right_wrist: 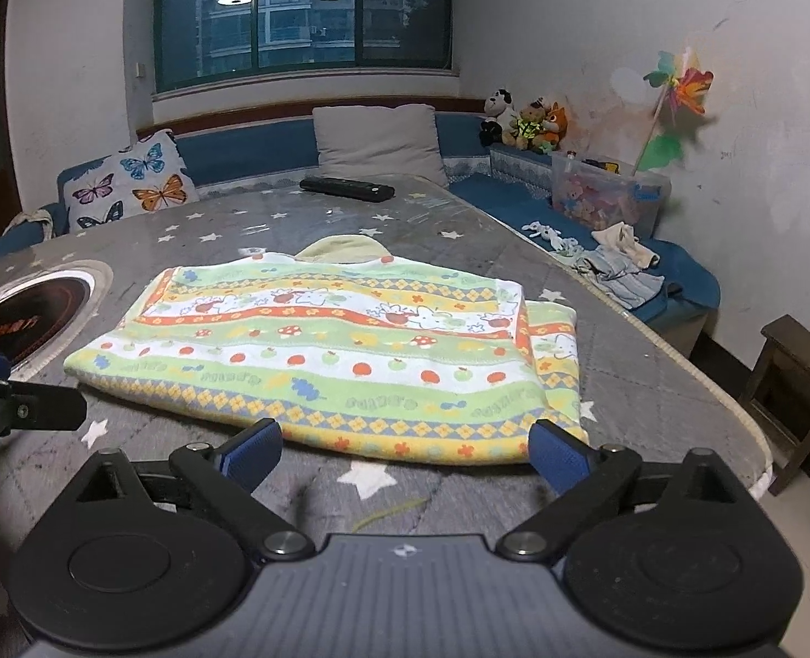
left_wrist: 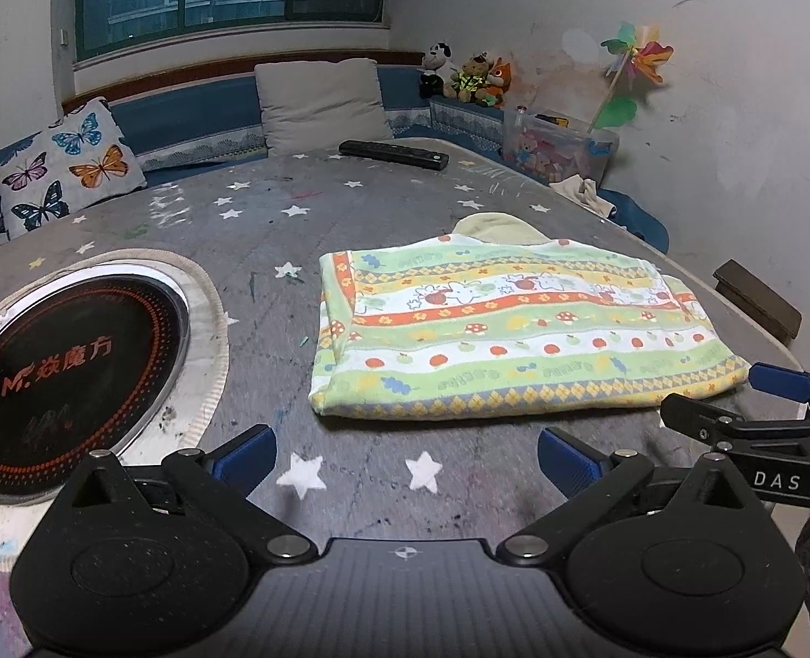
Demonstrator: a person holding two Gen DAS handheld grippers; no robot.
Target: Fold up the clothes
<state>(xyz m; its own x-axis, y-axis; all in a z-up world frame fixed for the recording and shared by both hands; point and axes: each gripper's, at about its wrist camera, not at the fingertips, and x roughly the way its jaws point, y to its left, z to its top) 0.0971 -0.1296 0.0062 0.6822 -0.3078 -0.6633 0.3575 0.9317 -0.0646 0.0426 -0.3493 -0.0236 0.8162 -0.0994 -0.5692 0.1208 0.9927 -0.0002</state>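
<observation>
A folded garment with green, yellow and orange bands of apples, mushrooms and animals lies flat on the grey star-print table. A pale green collar or hood pokes out from its far edge. My left gripper is open, low over the table, just short of the garment's near edge and holding nothing. In the right wrist view the same garment fills the middle, and my right gripper is open at its near hem, fingers apart, empty. The right gripper's fingers show at the right edge of the left wrist view.
A round black induction hob is set into the table on the left. A black remote lies at the far end. Cushions, a toy bin, loose clothes and a dark wooden stool surround the table.
</observation>
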